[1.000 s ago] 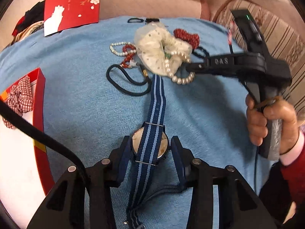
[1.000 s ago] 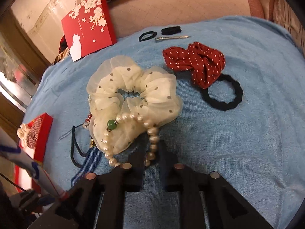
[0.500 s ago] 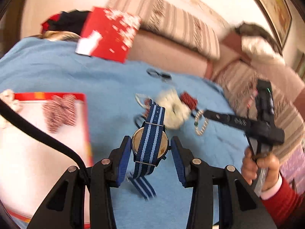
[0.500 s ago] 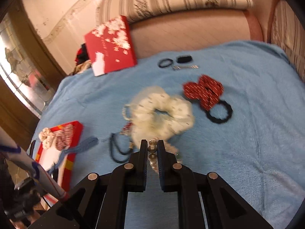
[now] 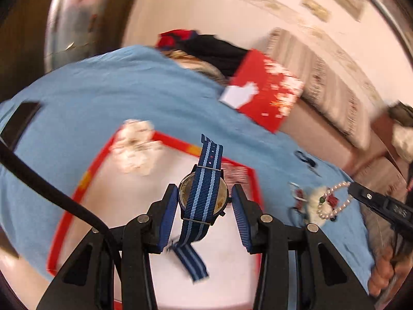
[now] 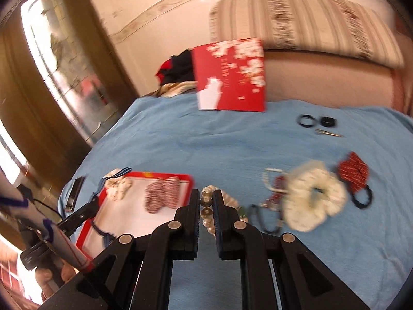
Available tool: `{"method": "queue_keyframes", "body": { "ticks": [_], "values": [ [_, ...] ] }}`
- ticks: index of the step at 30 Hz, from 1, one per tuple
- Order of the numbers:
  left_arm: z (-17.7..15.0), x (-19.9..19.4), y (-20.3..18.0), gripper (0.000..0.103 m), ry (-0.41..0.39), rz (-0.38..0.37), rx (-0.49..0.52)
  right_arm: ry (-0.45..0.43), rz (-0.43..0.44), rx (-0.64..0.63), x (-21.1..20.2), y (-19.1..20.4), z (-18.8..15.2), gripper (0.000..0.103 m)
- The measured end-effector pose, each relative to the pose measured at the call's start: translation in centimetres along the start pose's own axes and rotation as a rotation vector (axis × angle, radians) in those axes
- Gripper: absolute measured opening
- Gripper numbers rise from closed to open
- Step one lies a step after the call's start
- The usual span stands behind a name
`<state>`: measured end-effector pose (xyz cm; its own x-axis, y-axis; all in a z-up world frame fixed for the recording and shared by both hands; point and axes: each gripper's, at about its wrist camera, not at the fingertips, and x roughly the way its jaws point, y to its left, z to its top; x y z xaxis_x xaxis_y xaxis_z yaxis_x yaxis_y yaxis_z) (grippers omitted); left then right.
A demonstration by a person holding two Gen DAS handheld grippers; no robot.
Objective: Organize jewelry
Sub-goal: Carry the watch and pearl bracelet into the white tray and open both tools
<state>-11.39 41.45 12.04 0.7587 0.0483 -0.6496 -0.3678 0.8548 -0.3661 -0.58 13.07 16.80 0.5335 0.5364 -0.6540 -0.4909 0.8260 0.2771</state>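
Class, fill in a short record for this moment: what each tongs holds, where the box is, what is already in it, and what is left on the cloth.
left tongs: shut on watch, lifted over the box
right tongs: shut on pearl bracelet, above the cloth
box: red-rimmed, open, on the blue cloth
in box: checked scrunchie, cream flower piece
left on cloth: cream scrunchie, red scrunchie, black hair ties, hair clip
lid: propped at the far edge
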Motion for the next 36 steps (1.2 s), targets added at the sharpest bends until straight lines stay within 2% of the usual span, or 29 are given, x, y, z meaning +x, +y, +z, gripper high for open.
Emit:
{"method": "queue_keyframes", "body": {
  "ticks": [7, 13, 18, 23, 25, 28, 30, 31, 33, 36],
  "values": [
    [0.1, 1.4, 3.6, 0.041, 0.019, 0.201, -0.044, 0.118, 0.060, -0.090, 7.3, 7.6, -0.8, 0.011],
    [0.1, 2.8, 5.4, 0.041, 0.063, 0.289, -0.091, 0.189, 0.119, -0.128, 12.1, 12.1, -2.0, 0.011],
    [-0.2, 3.7, 6.4, 0.042, 0.110, 0.285, -0.143, 0.241, 0.121, -0.104, 14.7, 12.0, -2.8, 0.011],
    [-0.2, 3.7, 6.4, 0.042, 0.117, 0.255, -0.162, 0.277, 0.077, -0.078, 16.0, 10.5, -3.6, 0.011],
    [-0.2, 3.0, 6.2, 0.042, 0.084, 0.224, -0.169, 0.291, 0.061, -0.074, 16.4, 9.9, -3.9, 0.011],
    [0.0, 1.9, 5.6, 0.050, 0.024, 0.195, -0.160, 0.305, 0.047, -0.080, 16.8, 9.5, -4.1, 0.011],
    [0.2, 1.1, 5.2, 0.052, -0.023, 0.188, -0.157, 0.309, 0.041, -0.082, 16.9, 9.3, -4.1, 0.013],
    [0.2, 0.7, 5.1, 0.053, -0.040, 0.186, -0.157, 0.312, 0.039, -0.078, 16.9, 9.1, -4.1, 0.015],
    [0.2, 0.1, 5.0, 0.053, -0.065, 0.180, -0.163, 0.310, 0.039, -0.077, 16.7, 8.9, -4.0, 0.026],
    [0.3, -0.6, 5.4, 0.053, -0.102, 0.176, -0.185, 0.288, 0.039, -0.093, 16.0, 8.7, -3.4, 0.029]
  ]
}}
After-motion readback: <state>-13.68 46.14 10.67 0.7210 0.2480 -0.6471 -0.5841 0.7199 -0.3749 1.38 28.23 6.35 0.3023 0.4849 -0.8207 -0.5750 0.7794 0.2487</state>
